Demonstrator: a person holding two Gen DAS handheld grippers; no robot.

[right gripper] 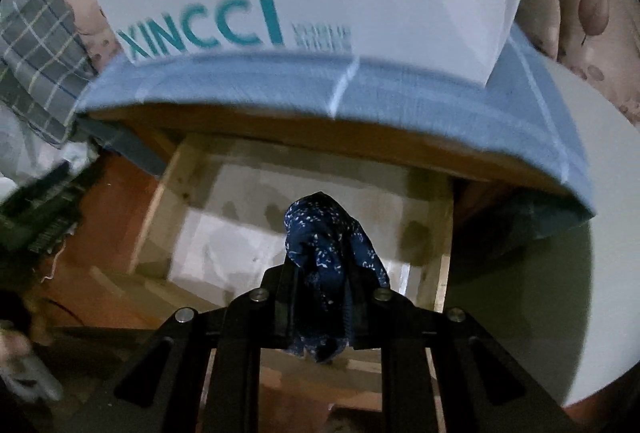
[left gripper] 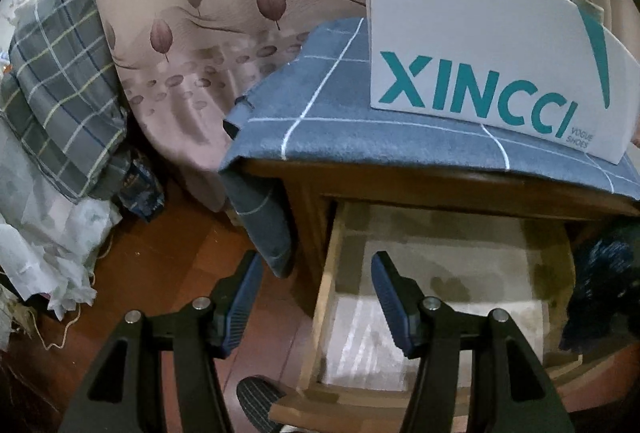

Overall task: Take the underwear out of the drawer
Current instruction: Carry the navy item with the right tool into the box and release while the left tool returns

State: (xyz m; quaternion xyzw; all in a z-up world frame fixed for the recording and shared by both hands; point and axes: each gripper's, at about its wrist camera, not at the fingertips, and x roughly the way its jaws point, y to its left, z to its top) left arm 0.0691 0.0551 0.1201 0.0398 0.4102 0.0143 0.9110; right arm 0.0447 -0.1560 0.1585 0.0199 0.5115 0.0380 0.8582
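Observation:
The wooden drawer is pulled out of the nightstand, with pale liner paper on its floor. My right gripper is shut on dark blue, white-speckled underwear and holds it above the drawer. The underwear also shows at the right edge of the left wrist view. My left gripper is open and empty, hovering over the drawer's front left corner.
A white XINCCI shoe box stands on a blue checked cloth covering the nightstand top. A leaf-print curtain hangs behind. Checked bedding and bags are piled at left on the red wooden floor.

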